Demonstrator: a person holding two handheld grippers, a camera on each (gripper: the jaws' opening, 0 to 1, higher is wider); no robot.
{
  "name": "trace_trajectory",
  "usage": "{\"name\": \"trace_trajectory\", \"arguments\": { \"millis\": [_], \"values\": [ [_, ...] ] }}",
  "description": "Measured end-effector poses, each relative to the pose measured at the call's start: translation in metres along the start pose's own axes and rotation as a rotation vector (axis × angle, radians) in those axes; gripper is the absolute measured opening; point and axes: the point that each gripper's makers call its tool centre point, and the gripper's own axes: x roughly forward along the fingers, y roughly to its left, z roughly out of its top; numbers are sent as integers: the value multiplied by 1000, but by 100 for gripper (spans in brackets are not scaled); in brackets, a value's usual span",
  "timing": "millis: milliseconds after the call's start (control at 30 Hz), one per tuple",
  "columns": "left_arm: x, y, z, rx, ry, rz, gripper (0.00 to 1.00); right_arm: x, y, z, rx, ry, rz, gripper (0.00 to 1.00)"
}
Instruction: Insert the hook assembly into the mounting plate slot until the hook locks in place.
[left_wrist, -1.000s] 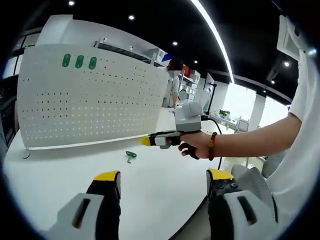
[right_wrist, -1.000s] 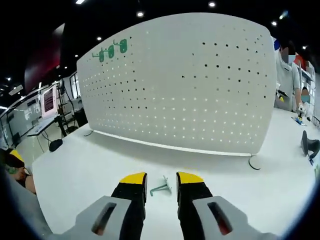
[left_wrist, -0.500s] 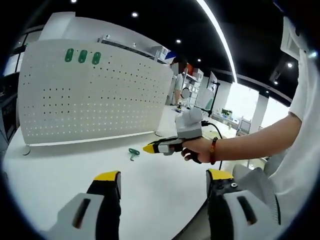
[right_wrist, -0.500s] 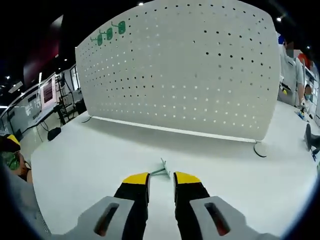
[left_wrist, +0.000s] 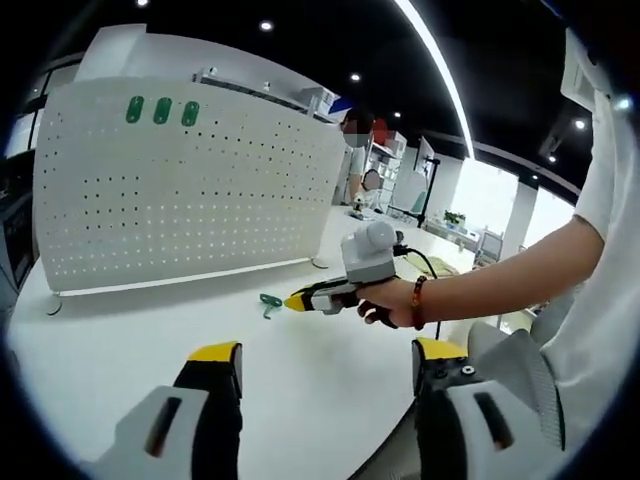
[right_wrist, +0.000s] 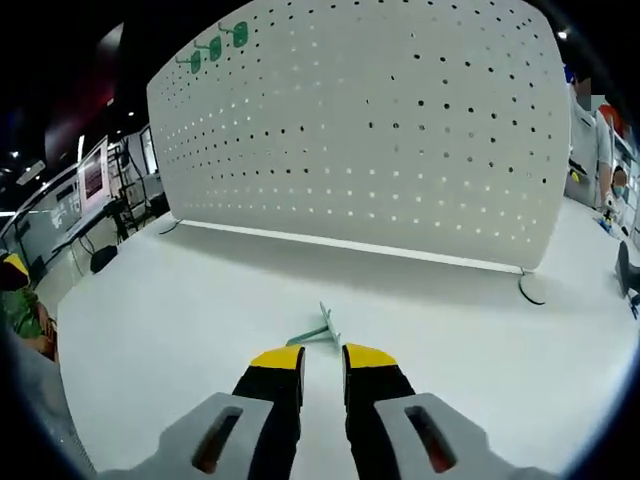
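As the right gripper (right_wrist: 321, 357), jaws a narrow gap apart and empty, nears the small green hook (right_wrist: 322, 331) lying on the white table (right_wrist: 180, 320) at twelve o'clock, it looks light, stiff, best pinched by its stem; the left gripper (left_wrist: 325, 352) gapes empty.

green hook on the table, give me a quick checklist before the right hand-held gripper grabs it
1. Green hook lies free on the white table, nothing over it: ok.
2. Right hand-held gripper lined up with the hook, tips just short of it: ok.
3. Jaws of the right hand-held gripper stand only a narrow gap apart, perhaps too narrow to straddle the hook: not ok.
4. Hook gripped: not ok, it lies ahead of the tips.
5. White pegboard upright behind the hook, many holes free; three green hooks already hang at its top corner: ok.
6. Left hand-held gripper open, holding nothing, apart from the hook: ok.
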Motion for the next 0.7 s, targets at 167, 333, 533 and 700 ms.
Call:
{"name": "trace_trajectory", "arguments": {
  "millis": [167, 333, 533, 700],
  "values": [
    [2, -2, -3, -4, 9, -7, 70, 5, -3, -4, -4, 15, 0, 14],
    [3, -1, -4, -8, 15, -9, 70, 9, -6, -5, 12, 24, 1, 14],
    [3, 2, -5, -4, 30, -10, 69, 15, -5, -3, 4, 25, 6, 12],
    [3, 5, -5, -5, 33, -9, 69, 20, -6, -6, 8, 43, 5, 11]
  ]
}}
